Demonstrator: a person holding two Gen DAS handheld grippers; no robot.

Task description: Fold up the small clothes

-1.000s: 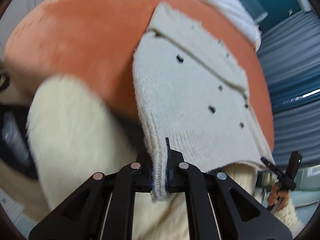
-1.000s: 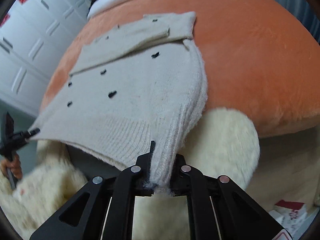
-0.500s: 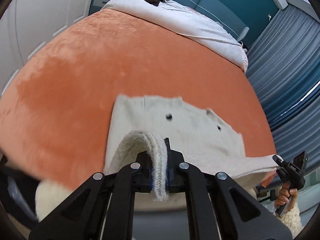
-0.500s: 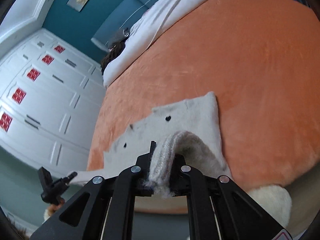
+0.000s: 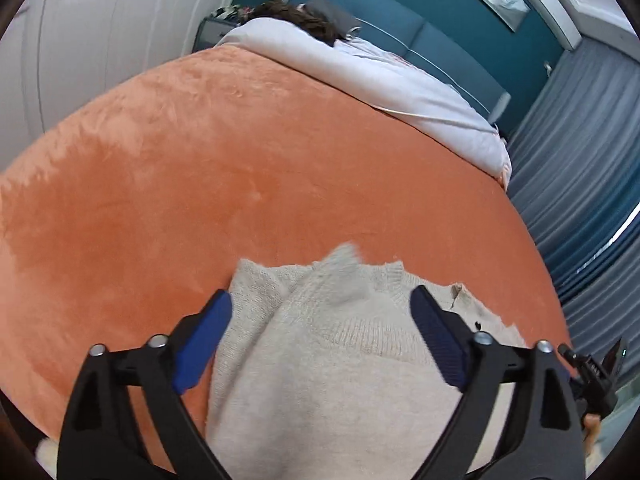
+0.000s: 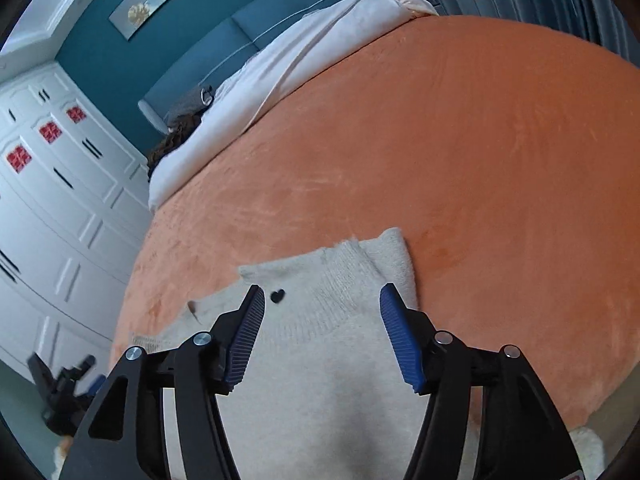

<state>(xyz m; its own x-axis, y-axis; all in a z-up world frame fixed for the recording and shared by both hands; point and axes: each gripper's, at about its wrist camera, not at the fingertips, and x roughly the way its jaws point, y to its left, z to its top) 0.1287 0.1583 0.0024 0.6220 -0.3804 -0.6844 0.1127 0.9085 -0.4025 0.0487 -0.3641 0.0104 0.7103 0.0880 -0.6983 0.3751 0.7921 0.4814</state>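
On the near edge of the bed, a cream knit sweater (image 5: 332, 360) lies folded over on itself on the orange blanket (image 5: 240, 184), its ribbed hem turned up toward the far side and lying across the layer below. Small black heart shapes dot the knit (one shows just beside the left finger in the right wrist view).

Over the left part of the sweater, the left claw (image 5: 320, 304) has its jaws spread wide and still opening; the cloth lies under and between the blue pads (image 5: 204, 344), but neither pad presses on it. Over the right part, the right claw (image 6: 322, 300) is likewise opening, jaws apart, with the sweater (image 6: 320, 360) running between the ribbed blue pads (image 6: 400, 340) and touching neither as far as the view shows. Each claw also appears small at the other's edge: the right one at the right rim of the left wrist view (image 5: 592, 376), the left one at the lower left of the right wrist view (image 6: 64, 384), blurred.

Farther off, a white duvet (image 5: 360, 72) covers the head of the bed against a teal headboard (image 5: 400, 28). White wardrobe doors (image 6: 52, 200) stand on the left, and grey-blue curtains (image 5: 580, 152) hang on the right.
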